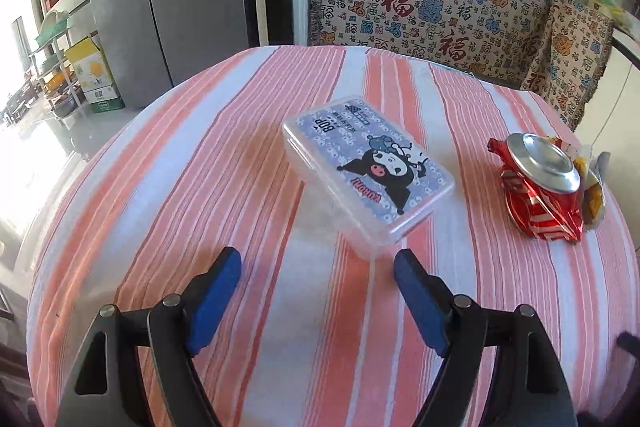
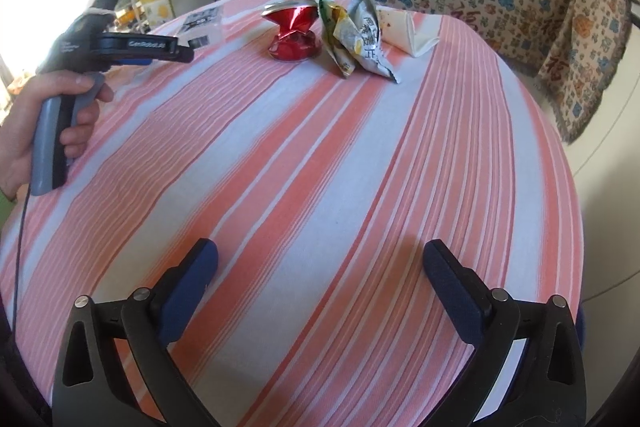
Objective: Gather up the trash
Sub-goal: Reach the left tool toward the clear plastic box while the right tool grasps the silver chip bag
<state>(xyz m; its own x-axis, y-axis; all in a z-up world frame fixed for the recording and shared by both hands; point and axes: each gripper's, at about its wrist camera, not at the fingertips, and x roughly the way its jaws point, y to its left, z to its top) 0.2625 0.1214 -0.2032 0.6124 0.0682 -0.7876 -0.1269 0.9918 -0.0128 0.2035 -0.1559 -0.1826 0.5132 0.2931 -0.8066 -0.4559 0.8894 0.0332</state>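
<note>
- the crushed red can [image 2: 294, 33] sits toward the far side of the striped tablecloth [image 2: 320, 167], touching a crumpled snack wrapper [image 2: 352, 35], with a folded white paper napkin [image 2: 404, 27] just beside that.
- the can is thin aluminium, light and already buckled; its creased waist looks the best place to pinch, since the smooth round end [image 1: 540, 163] would likely slip.
- the wrapper is glossy foil film, nearly weightless and springy; a raised fold should catch between the pads.
- the napkin is soft paper, limp, easy to crush.
- a clear hard plastic box [image 1: 368, 171] with a cartoon print lies just ahead of the left gripper [image 1: 318, 263]; probably not trash.
- both the left gripper and the right gripper [image 2: 320, 263] hover with blue pads spread wide, holding nothing.
</note>
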